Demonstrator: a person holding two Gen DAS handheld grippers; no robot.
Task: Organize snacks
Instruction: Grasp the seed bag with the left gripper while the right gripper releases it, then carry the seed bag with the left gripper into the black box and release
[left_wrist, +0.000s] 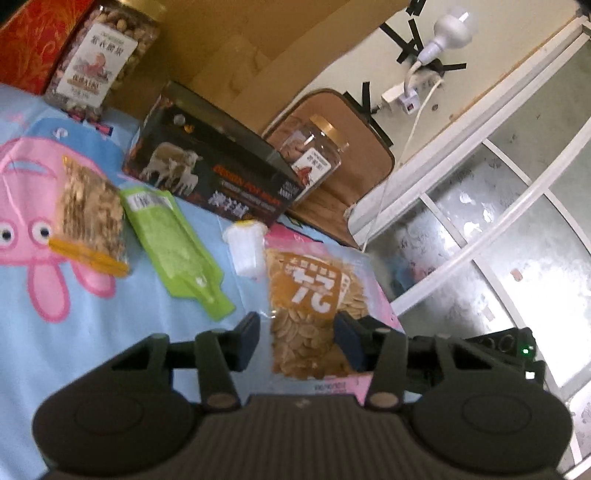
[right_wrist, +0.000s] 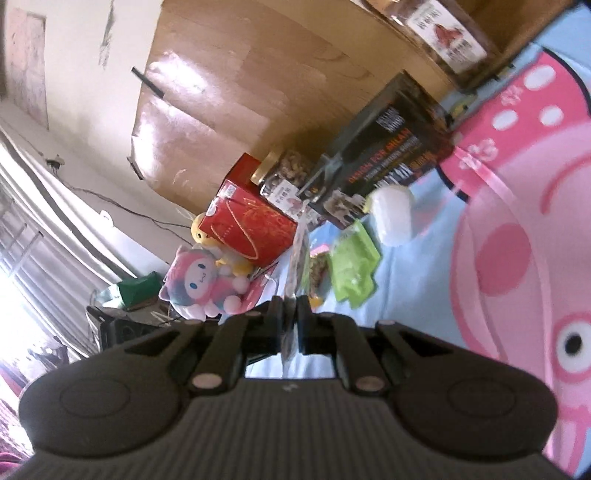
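In the left wrist view my left gripper (left_wrist: 297, 338) is open, its jaws on either side of an orange seed packet (left_wrist: 312, 306) lying on the blue cartoon cloth (left_wrist: 92, 350). Beyond it lie a white jelly cup (left_wrist: 244, 248), a green packet (left_wrist: 173, 236) and a clear nut packet (left_wrist: 88, 214). A black box (left_wrist: 207, 166) and two nut jars (left_wrist: 101, 59) (left_wrist: 314, 151) stand behind. In the right wrist view my right gripper (right_wrist: 290, 314) is shut on a clear snack packet (right_wrist: 297, 258), seen edge-on and held above the cloth.
A red gift box (left_wrist: 35, 40) stands at the far left, also shown in the right wrist view (right_wrist: 251, 221). Plush toys (right_wrist: 203, 280) sit beside it. A wooden board (right_wrist: 236, 92) leans behind. The cloth's edge drops off beside a window (left_wrist: 498, 221).
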